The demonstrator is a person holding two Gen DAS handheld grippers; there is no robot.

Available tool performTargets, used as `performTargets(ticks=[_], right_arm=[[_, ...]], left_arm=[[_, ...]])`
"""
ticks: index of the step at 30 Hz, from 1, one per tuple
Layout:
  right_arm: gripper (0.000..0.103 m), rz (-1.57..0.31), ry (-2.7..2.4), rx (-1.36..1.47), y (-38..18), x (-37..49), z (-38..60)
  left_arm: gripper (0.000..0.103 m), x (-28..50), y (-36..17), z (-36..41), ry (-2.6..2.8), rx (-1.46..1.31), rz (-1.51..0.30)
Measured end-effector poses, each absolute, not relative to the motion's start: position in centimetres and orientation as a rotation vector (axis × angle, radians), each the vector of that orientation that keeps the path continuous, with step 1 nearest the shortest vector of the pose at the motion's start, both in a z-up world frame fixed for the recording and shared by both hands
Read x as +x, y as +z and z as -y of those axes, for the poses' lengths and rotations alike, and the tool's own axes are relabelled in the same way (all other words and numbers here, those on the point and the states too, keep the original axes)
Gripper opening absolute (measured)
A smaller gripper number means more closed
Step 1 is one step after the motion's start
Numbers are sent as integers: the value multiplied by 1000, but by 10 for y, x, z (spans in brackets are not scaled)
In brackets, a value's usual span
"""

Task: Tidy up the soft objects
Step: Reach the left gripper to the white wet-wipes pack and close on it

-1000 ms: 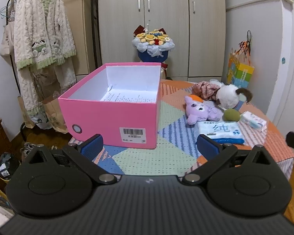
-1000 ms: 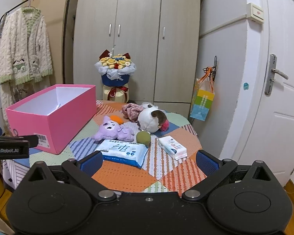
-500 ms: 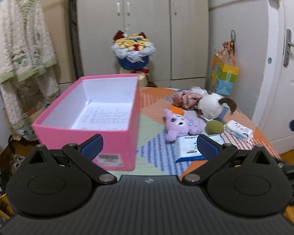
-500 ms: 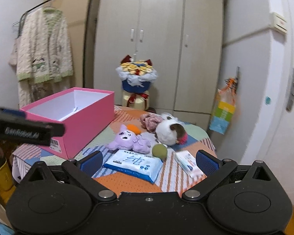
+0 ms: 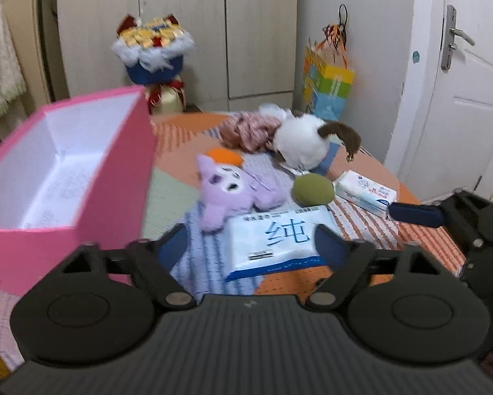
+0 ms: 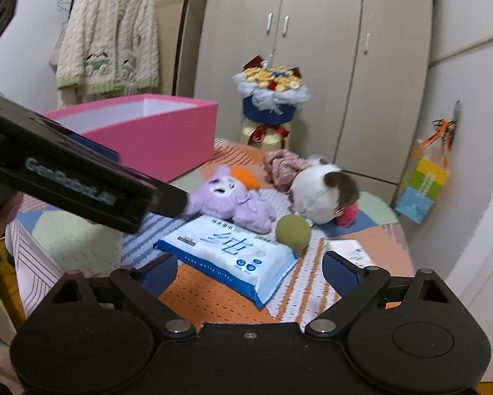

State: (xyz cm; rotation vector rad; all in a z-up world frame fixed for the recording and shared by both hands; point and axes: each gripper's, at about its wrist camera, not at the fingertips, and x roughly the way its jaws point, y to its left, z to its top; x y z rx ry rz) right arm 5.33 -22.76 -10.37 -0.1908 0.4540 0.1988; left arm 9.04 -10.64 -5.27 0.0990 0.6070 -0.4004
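Note:
A pink box (image 5: 114, 171) (image 6: 167, 138) stands open on the left of the patchwork table (image 5: 167, 194). Beside it lie a purple plush (image 5: 226, 187) (image 6: 233, 197), a green ball (image 5: 312, 189) (image 6: 294, 232), a white plush with a brown ear (image 5: 302, 146) (image 6: 318, 194) and a pink cloth bundle (image 5: 249, 130). My left gripper (image 5: 251, 247) is closing, with the blue wipes pack (image 5: 276, 237) (image 6: 226, 250) showing between its fingers, not pressed. My right gripper (image 6: 249, 273) is also closing just short of the same pack, holding nothing.
A small tissue pack (image 5: 364, 192) lies near the table's right edge. A flower bouquet (image 5: 152, 52) stands behind the table before the wardrobe. A colourful gift bag (image 5: 328, 85) hangs by the white door (image 5: 460, 82). A cardigan (image 6: 111, 33) hangs at the left.
Both grippers have swung toward the toys and come lower and closer to the wipes pack. The left jaws have narrowed noticeably, the right ones slightly. The left gripper now crosses the right wrist view.

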Motion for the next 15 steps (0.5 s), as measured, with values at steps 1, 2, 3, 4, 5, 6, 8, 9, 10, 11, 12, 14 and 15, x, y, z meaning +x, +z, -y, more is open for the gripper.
performTargets(ticks=[1, 2, 3, 4, 5, 6, 8, 9, 10, 11, 12, 14, 15], right_arm=[[94, -453, 215, -181, -107, 58, 229], [94, -455, 221, -173, -110, 62, 231], [94, -457, 233, -165, -113, 67, 233], [94, -456, 241, -161, -115, 71, 233], [94, -456, 247, -158, -118, 75, 234], [94, -457, 251, -155, -121, 78, 235], [94, -454, 252, -144, -126, 84, 236], [94, -454, 244, -137, -129, 88, 236], [94, -458, 237, -134, -131, 91, 237], [94, -465, 233, -131, -133, 93, 237], [94, -477, 232, -124, -134, 96, 238], [93, -510, 239, -99, -136, 102, 240], [93, -532, 249, -76, -137, 105, 242]], left_arm=[[67, 96, -58, 108, -408, 82, -622], [67, 102, -63, 110, -425, 65, -642], [67, 107, -67, 111, -441, 55, -654], [66, 113, -72, 112, -451, 45, -674], [66, 118, -76, 114, -452, 41, -688], [66, 123, -79, 115, -450, 41, -698], [66, 131, -85, 117, -438, 40, -717], [66, 134, -87, 118, -436, 38, -729], [66, 138, -90, 118, -439, 36, -742], [66, 141, -93, 118, -443, 29, -751], [66, 143, -94, 116, -447, 14, -756], [66, 145, -96, 113, -454, -17, -758], [66, 146, -97, 111, -455, -33, -761]])
